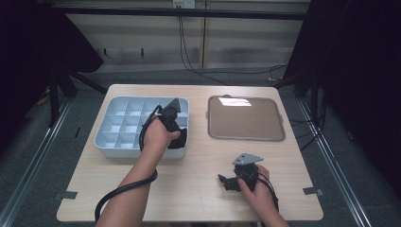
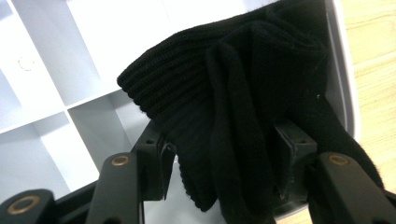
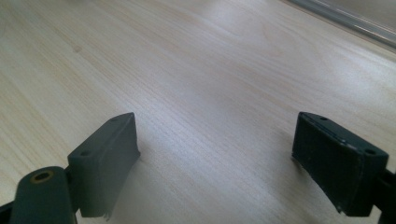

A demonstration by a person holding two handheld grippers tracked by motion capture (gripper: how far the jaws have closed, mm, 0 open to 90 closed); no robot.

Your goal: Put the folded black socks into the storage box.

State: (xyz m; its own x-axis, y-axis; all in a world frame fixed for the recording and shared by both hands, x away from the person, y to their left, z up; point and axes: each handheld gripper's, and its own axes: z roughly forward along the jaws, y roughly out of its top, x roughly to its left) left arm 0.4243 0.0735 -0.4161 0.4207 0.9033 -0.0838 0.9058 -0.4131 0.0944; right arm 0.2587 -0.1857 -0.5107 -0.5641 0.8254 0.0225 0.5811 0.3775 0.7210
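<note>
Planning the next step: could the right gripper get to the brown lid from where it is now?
Probably yes. The right gripper is open above bare table, holding nothing, and the brown lid lies flat farther along on the same side with nothing between them. The left gripper is busy with the black cloth at the divided tray.

A black ribbed knit cloth hangs folded between the left gripper, whose jaws press it from both sides. Behind it, from nine to twelve o'clock, lie the white tray's compartments; bare wooden table shows at three o'clock
</note>
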